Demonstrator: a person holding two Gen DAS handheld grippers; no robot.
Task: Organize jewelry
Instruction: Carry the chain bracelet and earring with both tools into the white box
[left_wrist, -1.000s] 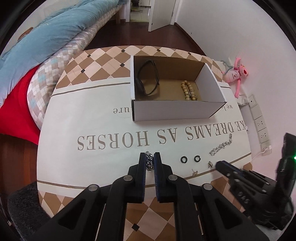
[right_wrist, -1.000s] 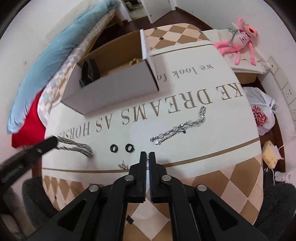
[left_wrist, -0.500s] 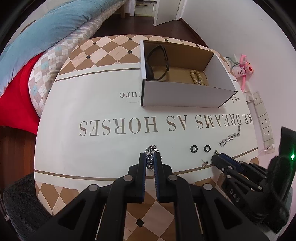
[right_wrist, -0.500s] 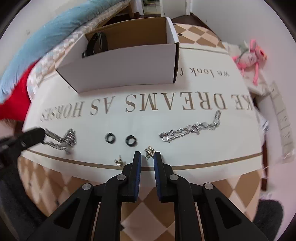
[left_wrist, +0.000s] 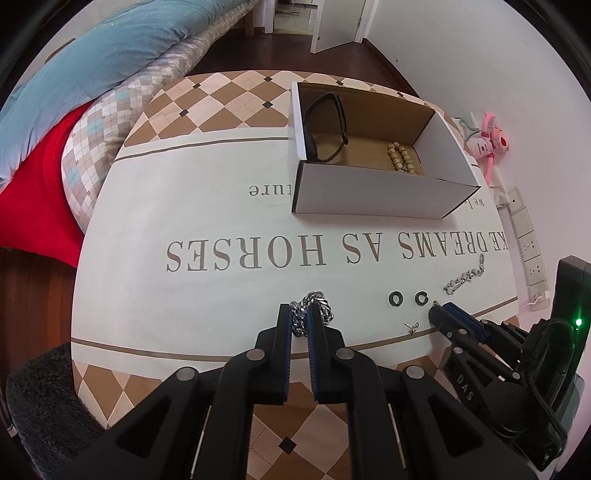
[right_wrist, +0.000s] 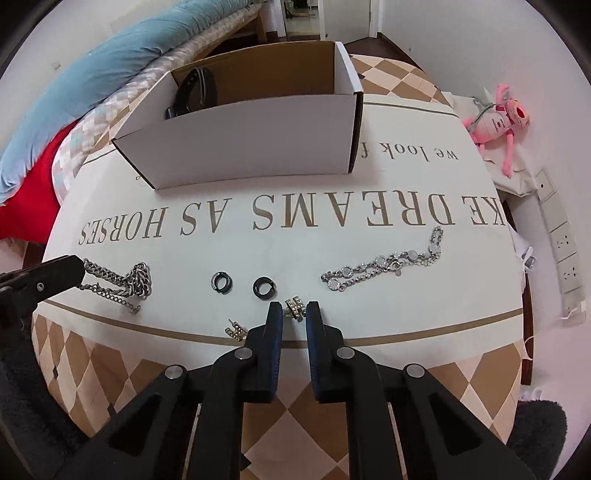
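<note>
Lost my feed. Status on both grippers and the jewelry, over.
Left gripper shut on chunky chain. Right gripper open, jaws either side of sparkly earring. Box beyond, path unobstructed.

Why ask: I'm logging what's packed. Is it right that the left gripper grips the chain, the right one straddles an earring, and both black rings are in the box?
One thing is wrong: the black rings lie on the table, not in the box, as the right wrist view shows. The left gripper does grip the chain, and the right gripper does straddle an earring.
</note>
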